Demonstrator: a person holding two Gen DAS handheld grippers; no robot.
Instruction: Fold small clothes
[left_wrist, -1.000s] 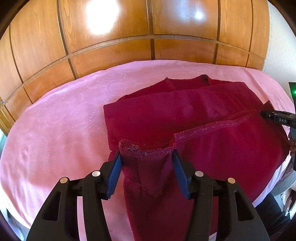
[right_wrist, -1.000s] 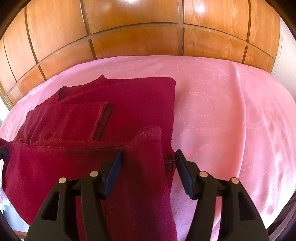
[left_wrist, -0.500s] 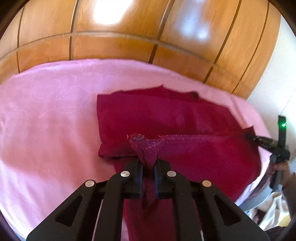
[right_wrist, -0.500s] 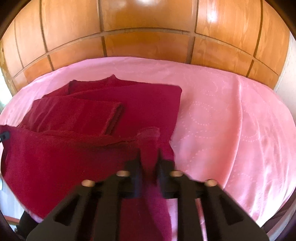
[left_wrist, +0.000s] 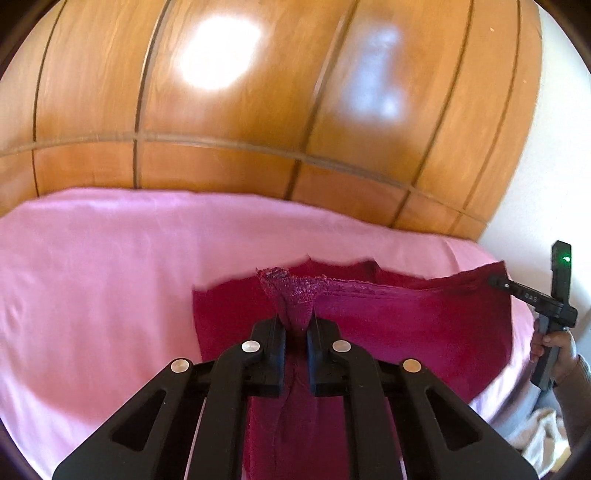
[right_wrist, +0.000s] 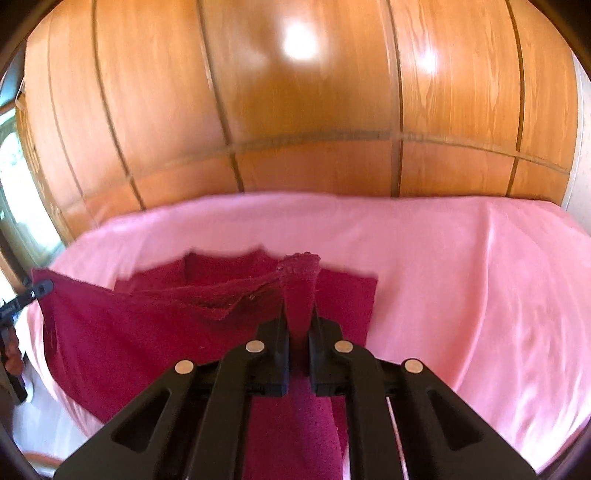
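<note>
A dark red garment (left_wrist: 406, 325) lies partly on a pink bed (left_wrist: 92, 288), with its near edge lifted and stretched between my two grippers. My left gripper (left_wrist: 295, 325) is shut on the garment's left corner, which has a lace-trimmed hem. My right gripper (right_wrist: 298, 325) is shut on the garment's right corner (right_wrist: 299, 280). The right gripper's tip also shows in the left wrist view (left_wrist: 517, 291), and the left gripper's tip in the right wrist view (right_wrist: 37, 290). The far part of the garment (right_wrist: 221, 269) rests folded on the bed.
A wooden panelled wardrobe (left_wrist: 258, 110) stands right behind the bed. A white wall (left_wrist: 546, 166) is at the right. The person's hand (left_wrist: 554, 343) holds the right gripper's handle. Pink sheet (right_wrist: 480, 295) spreads to the right of the garment.
Both grippers went from open around the garment's near edge to shut on its corners. They have since lifted the edge up and the views tilted upward.
</note>
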